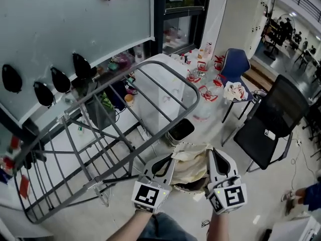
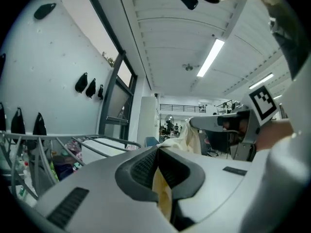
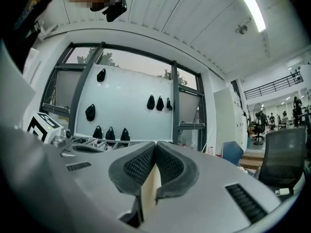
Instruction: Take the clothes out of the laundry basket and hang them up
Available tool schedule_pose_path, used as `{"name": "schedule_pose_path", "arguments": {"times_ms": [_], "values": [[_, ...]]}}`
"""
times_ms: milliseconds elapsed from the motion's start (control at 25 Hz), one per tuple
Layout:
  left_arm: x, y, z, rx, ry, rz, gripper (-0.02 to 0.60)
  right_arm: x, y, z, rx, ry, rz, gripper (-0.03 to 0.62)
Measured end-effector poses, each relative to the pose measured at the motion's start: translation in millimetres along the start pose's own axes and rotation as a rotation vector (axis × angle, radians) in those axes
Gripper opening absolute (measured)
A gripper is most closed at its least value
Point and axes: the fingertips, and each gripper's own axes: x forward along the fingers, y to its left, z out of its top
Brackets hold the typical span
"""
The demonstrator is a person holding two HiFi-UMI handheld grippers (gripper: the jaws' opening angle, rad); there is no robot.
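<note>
One grey wire drying rack [image 1: 150, 92] fills the left of the head view, and everything else is placed from it. Just off the rack's near edge, on the person's side, two grippers are held side by side with one garment [image 1: 193, 165] strung between them. The left gripper [image 1: 167, 162], the one closer to the rack, has its jaws pressed together on an edge of the cloth; in the left gripper view a pale yellow fold runs down between the two ribbed pads. The right gripper [image 1: 214, 157], the one farther from the rack, is likewise pinched shut on the cloth, and in the right gripper view a narrow cream strip stands between its pads. The garment is cream to pale yellow, thin and crumpled, bunched in loose folds in the gap between the two grippers, with a dark rim showing beneath it. On the pale wall panel [image 1: 75, 24] behind the rack the head view shows seven black teardrop shapes [image 1: 60, 79]: four just above the rack and three at the top edge. Beyond the rack's rounded far end are one black bin [image 1: 180, 130] with a white liner and two chairs, one blue chair [image 1: 235, 63] and one black office chair [image 1: 278, 117].
</note>
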Motion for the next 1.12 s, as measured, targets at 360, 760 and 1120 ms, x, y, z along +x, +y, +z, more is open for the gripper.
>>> {"name": "schedule_pose_path", "arguments": {"times_ms": [360, 760, 1120], "values": [[-65, 57, 43, 0.013, -0.085, 0.216, 0.02, 47, 74, 29, -0.022, -0.062, 0.221, 0.003], [-193, 138, 35, 0.005, -0.077, 0.564, 0.021, 93, 223, 41, -0.023, -0.099, 0.568, 0.003], [-321, 185, 36, -0.003, -0.072, 0.867, 0.021, 105, 361, 49, -0.037, -0.114, 0.864, 0.003]]}}
